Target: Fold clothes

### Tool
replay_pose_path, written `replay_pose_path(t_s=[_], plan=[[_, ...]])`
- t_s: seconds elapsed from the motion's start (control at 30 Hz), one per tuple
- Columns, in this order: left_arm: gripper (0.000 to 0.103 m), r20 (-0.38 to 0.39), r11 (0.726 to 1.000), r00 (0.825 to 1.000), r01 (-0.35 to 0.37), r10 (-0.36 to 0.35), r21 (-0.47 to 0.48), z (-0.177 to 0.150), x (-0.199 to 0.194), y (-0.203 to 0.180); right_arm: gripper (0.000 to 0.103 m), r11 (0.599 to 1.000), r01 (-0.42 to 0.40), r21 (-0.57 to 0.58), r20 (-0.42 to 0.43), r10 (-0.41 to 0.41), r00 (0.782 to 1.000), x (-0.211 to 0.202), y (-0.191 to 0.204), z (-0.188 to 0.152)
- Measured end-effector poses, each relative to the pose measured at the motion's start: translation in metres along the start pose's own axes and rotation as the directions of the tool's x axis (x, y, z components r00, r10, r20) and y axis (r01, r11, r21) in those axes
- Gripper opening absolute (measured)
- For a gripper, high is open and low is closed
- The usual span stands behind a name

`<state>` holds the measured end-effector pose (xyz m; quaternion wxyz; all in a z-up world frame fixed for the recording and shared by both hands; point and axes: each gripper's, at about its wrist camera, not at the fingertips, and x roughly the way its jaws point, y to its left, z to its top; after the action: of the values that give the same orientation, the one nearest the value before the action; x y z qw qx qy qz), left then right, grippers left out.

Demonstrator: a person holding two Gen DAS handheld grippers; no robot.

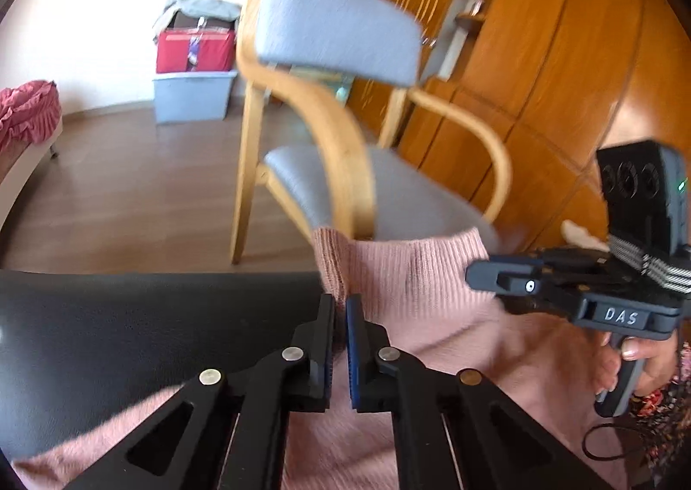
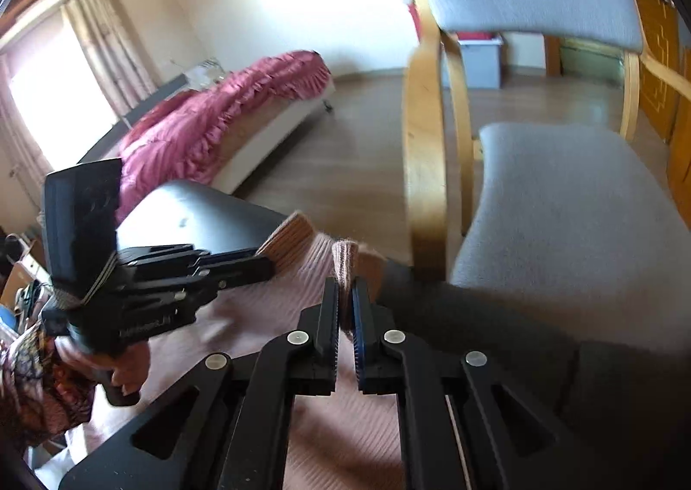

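Over the black table (image 1: pixel 129 317), both tools, left (image 1: pixel 340 304) and right (image 2: pixel 345 300), pinch the pink sweater's (image 1: pixel 414 282) ribbed edge.

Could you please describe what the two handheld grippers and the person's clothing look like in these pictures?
Both the left gripper and right gripper are black linkage frames with silver pivot pins and ribbed pads, one blue-edged. The right one carries white letters DAS, a striped strap, a black camera block and a thin black cable. The sleeve is dark floral.
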<state>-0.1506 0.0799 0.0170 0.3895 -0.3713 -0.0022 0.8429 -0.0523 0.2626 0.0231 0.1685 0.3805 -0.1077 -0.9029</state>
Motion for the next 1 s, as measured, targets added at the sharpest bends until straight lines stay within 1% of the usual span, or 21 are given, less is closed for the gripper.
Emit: replay_pose_path(t_s=[0.13, 0.2, 0.3, 0.37, 0.43, 0.5, 0.53, 0.57, 0.63, 0.73, 0.77, 0.83, 0.87, 0.9, 0.97, 1.0], plan=[[0.004, 0.063, 0.998, 0.996, 0.067, -0.066, -0.006, -0.020, -0.047, -0.012, 0.006, 0.999, -0.041, -0.033, 0.018, 0.042, 0.999, -0.035, 0.028, -0.021], [0.004, 0.063, 0.996, 0.994, 0.089, -0.089, -0.006, -0.038, -0.064, -0.018, 0.006, 0.997, -0.058, -0.049, 0.025, 0.059, 0.998, -0.051, 0.042, -0.040], [0.004, 0.051, 0.996, 0.995, 0.089, -0.088, -0.017, -0.072, -0.082, -0.019, 0.006, 0.996, -0.076, -0.055, 0.012, 0.077, 0.997, -0.067, 0.058, -0.075], [0.004, 0.039, 0.997, 0.997, 0.075, -0.074, -0.026, -0.095, -0.089, -0.016, 0.006, 0.996, -0.046, -0.071, -0.011, 0.045, 0.999, -0.069, 0.064, -0.103], [0.004, -0.002, 0.996, 0.998, 0.058, -0.059, -0.066, -0.117, -0.090, -0.011, 0.007, 0.996, -0.025, -0.082, -0.042, 0.021, 0.999, -0.065, 0.064, -0.123], [0.004, -0.034, 0.994, 0.998, 0.057, -0.060, -0.092, -0.133, -0.092, -0.008, 0.009, 0.998, -0.032, -0.049, -0.070, 0.029, 0.997, -0.062, 0.059, -0.138], [0.004, -0.045, 0.993, 0.997, 0.065, -0.070, -0.102, -0.138, -0.096, -0.008, 0.009, 0.999, -0.049, -0.023, -0.074, 0.047, 0.996, -0.063, 0.056, -0.145], [0.004, -0.033, 0.993, 0.997, 0.062, -0.065, -0.099, -0.141, -0.104, -0.010, 0.010, 0.997, -0.075, 0.005, -0.071, 0.075, 0.995, -0.067, 0.053, -0.150], [0.004, -0.008, 0.995, 0.999, 0.051, -0.052, -0.090, -0.146, -0.118, -0.015, 0.010, 0.994, -0.095, 0.044, -0.032, 0.097, 0.995, -0.077, 0.048, -0.155], [0.004, 0.048, 0.998, 0.999, -0.023, 0.026, -0.059, -0.141, -0.136, -0.023, 0.010, 0.990, -0.104, 0.099, 0.063, 0.098, 0.993, -0.094, 0.043, -0.151], [0.004, 0.050, 0.996, 0.998, -0.027, 0.031, -0.080, -0.137, -0.134, -0.026, 0.010, 0.990, -0.099, 0.104, 0.087, 0.090, 0.992, -0.095, 0.044, -0.148], [0.009, 0.053, 0.992, 0.998, -0.033, 0.040, -0.123, -0.129, -0.130, -0.031, 0.010, 0.989, -0.091, 0.115, 0.120, 0.077, 0.990, -0.095, 0.049, -0.141], [0.010, 0.050, 0.988, 0.998, -0.035, 0.043, -0.147, -0.126, -0.127, -0.034, 0.010, 0.987, -0.092, 0.130, 0.115, 0.077, 0.990, -0.089, 0.052, -0.137], [0.010, 0.027, 0.981, 0.999, -0.031, 0.037, -0.191, -0.126, -0.120, -0.034, 0.010, 0.984, -0.094, 0.150, 0.106, 0.078, 0.991, -0.081, 0.054, -0.134], [0.010, -0.019, 0.961, 1.000, -0.026, 0.022, -0.276, -0.126, -0.105, -0.033, 0.010, 0.978, -0.092, 0.190, 0.083, 0.077, 0.994, -0.063, 0.056, -0.129], [0.010, -0.038, 0.948, 0.999, -0.026, 0.015, -0.317, -0.127, -0.098, -0.032, 0.013, 0.975, -0.075, 0.211, 0.066, 0.063, 0.996, -0.055, 0.056, -0.129]])
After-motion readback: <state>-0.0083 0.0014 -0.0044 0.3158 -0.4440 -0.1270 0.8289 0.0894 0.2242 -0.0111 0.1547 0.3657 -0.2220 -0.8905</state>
